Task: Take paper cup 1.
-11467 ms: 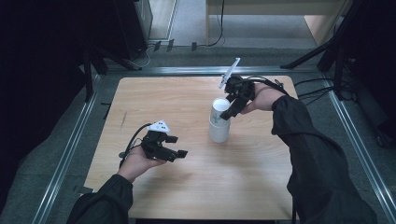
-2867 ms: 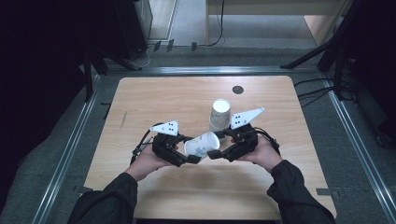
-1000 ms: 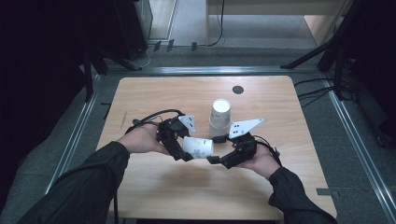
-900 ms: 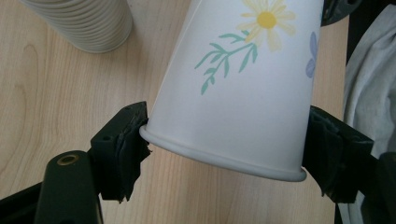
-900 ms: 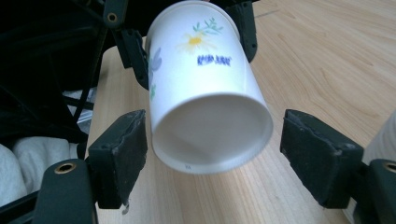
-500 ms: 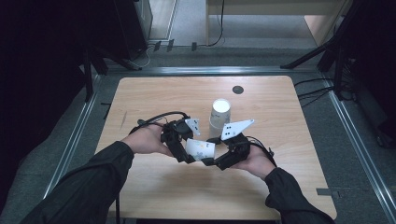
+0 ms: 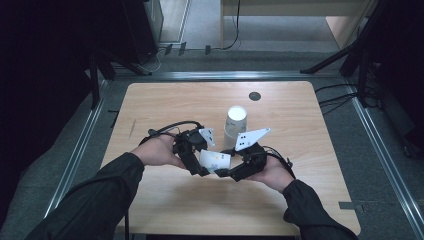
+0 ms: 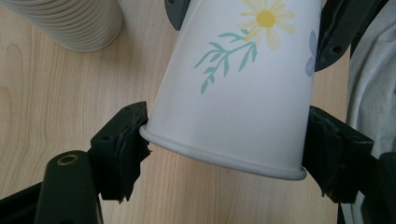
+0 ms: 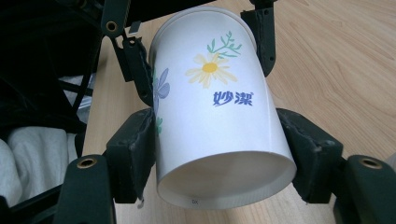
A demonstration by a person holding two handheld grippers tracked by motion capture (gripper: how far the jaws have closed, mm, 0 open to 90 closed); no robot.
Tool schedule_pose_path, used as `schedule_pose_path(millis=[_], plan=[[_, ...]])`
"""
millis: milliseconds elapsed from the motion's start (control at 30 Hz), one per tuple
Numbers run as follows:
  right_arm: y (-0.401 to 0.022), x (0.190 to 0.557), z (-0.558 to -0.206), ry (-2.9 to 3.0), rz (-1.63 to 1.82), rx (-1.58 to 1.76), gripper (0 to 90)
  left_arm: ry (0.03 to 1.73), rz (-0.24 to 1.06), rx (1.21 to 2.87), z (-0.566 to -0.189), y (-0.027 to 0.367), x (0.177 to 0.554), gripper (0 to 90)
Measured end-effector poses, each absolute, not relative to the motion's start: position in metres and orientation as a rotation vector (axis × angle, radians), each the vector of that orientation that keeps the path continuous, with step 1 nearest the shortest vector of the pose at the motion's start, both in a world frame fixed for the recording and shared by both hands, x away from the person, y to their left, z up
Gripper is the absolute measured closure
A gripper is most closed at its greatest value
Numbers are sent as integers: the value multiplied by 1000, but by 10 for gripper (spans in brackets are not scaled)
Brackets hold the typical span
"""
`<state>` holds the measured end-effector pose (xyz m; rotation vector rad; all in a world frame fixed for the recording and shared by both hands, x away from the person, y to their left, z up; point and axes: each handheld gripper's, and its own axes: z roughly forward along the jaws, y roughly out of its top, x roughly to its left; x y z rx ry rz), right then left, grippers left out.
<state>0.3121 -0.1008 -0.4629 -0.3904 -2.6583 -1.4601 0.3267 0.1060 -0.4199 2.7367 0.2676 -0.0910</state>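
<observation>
A white paper cup [image 7: 216, 160] with a daisy print lies on its side between both grippers, just above the wooden table [image 7: 310, 130]. My left gripper [image 7: 197, 162] is shut on its rolled rim end [image 8: 219, 158], one pad on each side. My right gripper [image 7: 232, 172] has just been closing on the cup's base end [image 9: 224, 182], and its pads [image 9: 135, 149] now press on the wall. In the right gripper view the cup [image 9: 210, 107] shows blue lettering, with the left gripper's jaws behind it.
A stack of white paper cups [image 7: 235, 120] stands upside down just beyond the grippers, its ribbed side [image 8: 70, 23] near the held cup. A small dark round hole [image 7: 255, 96] sits near the table's far edge. Metal rails border the table on both sides.
The right gripper has moved left up to the cup and its jaws have closed around the base end. The left gripper kept hold of the rim end and stayed put.
</observation>
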Motion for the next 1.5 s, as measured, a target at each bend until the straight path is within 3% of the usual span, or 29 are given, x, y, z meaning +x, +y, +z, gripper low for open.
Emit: schedule_pose_path(millis=[400,933,1500], plan=[[-106,312,-458,-2671,-1497,-385,335,304,-69,2666,-419,115,328,87],[-122,315,-450,-2623,-1585,-396,335,459,-114,2273,-432,149,320,86],[-123,316,-452,-2587,-1584,-330,335,496,-137,2023,-457,156,302,87]])
